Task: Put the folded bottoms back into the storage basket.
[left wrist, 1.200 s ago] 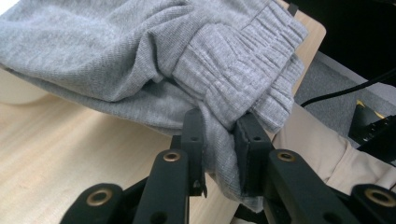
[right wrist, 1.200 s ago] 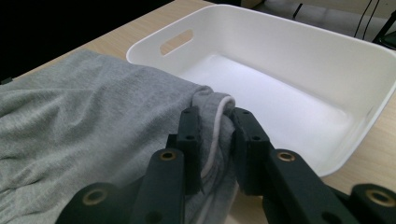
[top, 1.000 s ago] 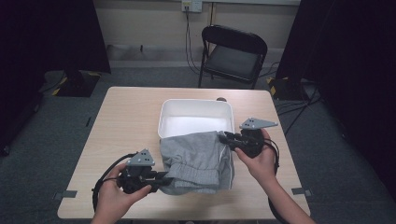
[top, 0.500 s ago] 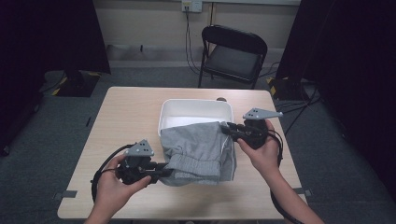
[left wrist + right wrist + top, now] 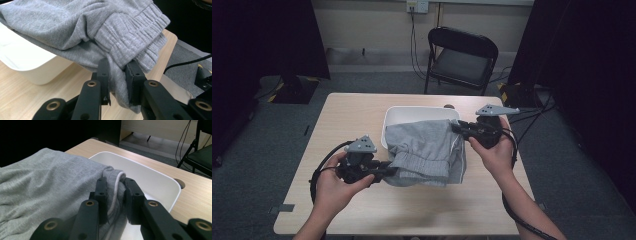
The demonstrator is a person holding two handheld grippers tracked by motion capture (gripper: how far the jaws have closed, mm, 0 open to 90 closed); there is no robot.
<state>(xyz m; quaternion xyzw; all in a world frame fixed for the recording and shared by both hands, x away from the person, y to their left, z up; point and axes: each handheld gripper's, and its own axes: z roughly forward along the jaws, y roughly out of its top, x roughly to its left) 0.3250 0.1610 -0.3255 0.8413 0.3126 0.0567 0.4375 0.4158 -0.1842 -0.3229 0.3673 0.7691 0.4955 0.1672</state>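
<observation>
A folded pair of grey shorts [image 5: 427,152] hangs in the air between my two grippers, its far part over the white tub [image 5: 412,114]. My left gripper [image 5: 384,170] is shut on the near left edge of the grey shorts [image 5: 120,47], by the ribbed waistband. My right gripper [image 5: 457,127] is shut on the far right corner of the grey shorts [image 5: 50,185], with a white trim line running between its pads. The white tub [image 5: 150,177] lies just beyond that corner. Under the cloth in the left gripper view sits the white tub [image 5: 30,67].
The wooden table [image 5: 352,115] carries the tub near its middle. A black folding chair [image 5: 462,60] stands behind the table's far edge. Cables trail from both grippers across the table's near part.
Both grippers have lifted the shorts off the table and carried them a little toward the tub. The cloth now hangs higher, with its far edge over the tub's rim.
</observation>
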